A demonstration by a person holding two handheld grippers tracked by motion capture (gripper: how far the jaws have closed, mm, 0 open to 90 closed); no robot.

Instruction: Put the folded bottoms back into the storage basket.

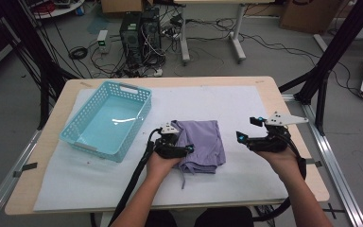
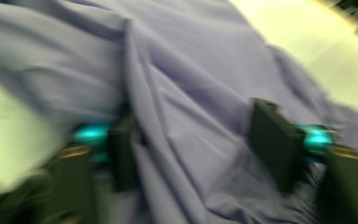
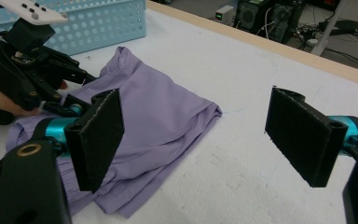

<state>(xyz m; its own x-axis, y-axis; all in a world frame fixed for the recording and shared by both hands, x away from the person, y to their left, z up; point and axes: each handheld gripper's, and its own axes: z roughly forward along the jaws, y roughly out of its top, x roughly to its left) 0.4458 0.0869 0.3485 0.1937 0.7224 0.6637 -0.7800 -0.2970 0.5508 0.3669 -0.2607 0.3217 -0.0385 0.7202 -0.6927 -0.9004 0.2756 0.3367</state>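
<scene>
Cloth (image 2: 191,93) bunches mid-frame between the half-closed left gripper (image 2: 196,149) jaws; whether they pinch it, I cannot tell. Right gripper (image 3: 200,135), wide open, holds nothing.

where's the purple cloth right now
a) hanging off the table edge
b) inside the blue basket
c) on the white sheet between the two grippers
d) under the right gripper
c: in the high view the purple cloth lies folded on the white sheet, right of the blue basket, with the left gripper at its left edge and the right gripper off to its right, apart from it.
</scene>
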